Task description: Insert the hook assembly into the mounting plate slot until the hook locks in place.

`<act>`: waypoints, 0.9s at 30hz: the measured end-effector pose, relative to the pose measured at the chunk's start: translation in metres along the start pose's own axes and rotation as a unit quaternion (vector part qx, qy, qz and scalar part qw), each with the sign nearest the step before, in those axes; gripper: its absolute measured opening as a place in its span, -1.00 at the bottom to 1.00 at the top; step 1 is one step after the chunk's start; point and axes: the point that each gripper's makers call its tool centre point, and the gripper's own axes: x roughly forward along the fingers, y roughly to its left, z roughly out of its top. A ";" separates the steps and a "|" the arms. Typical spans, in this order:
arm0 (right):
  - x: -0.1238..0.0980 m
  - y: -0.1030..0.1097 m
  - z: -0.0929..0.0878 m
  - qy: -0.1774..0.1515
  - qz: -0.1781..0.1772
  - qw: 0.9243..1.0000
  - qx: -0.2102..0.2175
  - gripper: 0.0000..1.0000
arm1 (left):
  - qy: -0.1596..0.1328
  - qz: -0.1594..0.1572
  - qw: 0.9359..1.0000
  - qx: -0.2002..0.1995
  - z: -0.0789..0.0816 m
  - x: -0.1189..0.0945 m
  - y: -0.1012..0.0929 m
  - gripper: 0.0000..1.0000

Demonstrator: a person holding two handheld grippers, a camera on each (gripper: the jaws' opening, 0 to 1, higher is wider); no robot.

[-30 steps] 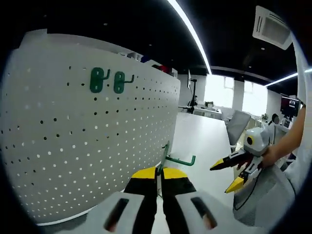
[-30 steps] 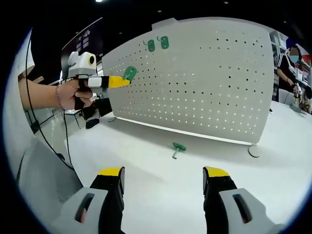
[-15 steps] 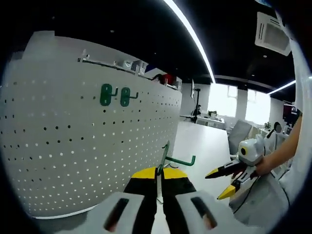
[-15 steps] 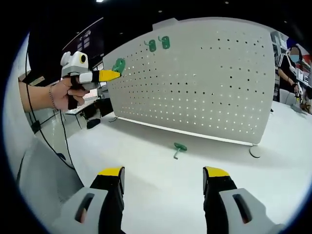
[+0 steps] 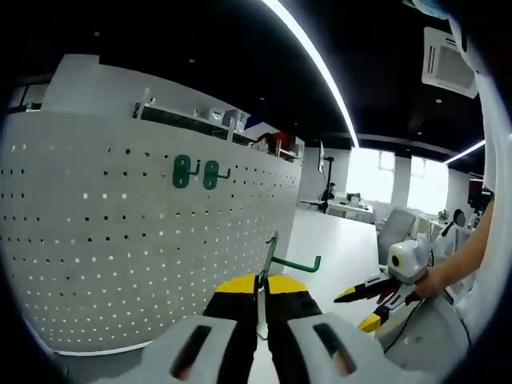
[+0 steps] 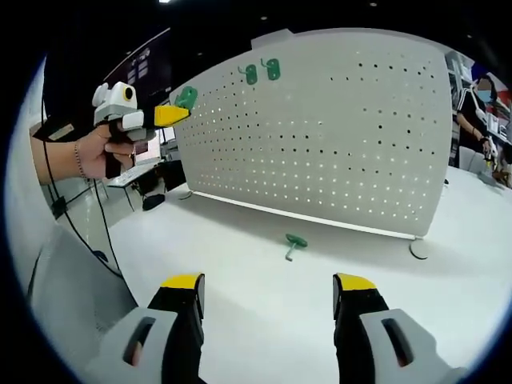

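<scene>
My left gripper (image 5: 260,290) is shut on a green hook (image 5: 282,260), whose arm sticks out to the right above the yellow tips. Ahead and left stands the white pegboard (image 5: 112,256) with two green hooks (image 5: 196,172) mounted high on it. The right gripper view has the left gripper (image 6: 170,114) raised at the upper left, the green hook (image 6: 186,97) at its tip, close to the pegboard's (image 6: 336,136) left edge. My right gripper (image 6: 268,292) stands open over the white table. A third green hook (image 6: 293,242) lies loose on the table before the board.
The white table (image 6: 240,288) spreads in front of the pegboard, whose foot (image 6: 416,250) rests at the right. A person (image 6: 476,104) stands behind the board's right end. My right gripper (image 5: 376,300), in a hand, enters the left gripper view low right.
The left gripper has risen with the hook, so the board's mounted hooks sit lower and closer to centre in its view. The right gripper has held still.
</scene>
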 end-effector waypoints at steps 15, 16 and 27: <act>-0.016 0.008 0.054 -0.134 0.021 0.990 0.030 0.34 | 0.006 0.004 1.000 -0.002 -0.007 -0.001 0.002 -0.98; -0.016 0.008 0.055 -0.135 0.021 0.990 0.032 0.35 | 0.006 0.005 1.000 -0.002 -0.007 -0.001 0.002 -0.98; -0.038 0.023 0.104 -0.256 0.062 0.962 0.066 0.32 | 0.007 0.008 1.000 -0.006 -0.011 -0.002 0.003 -0.98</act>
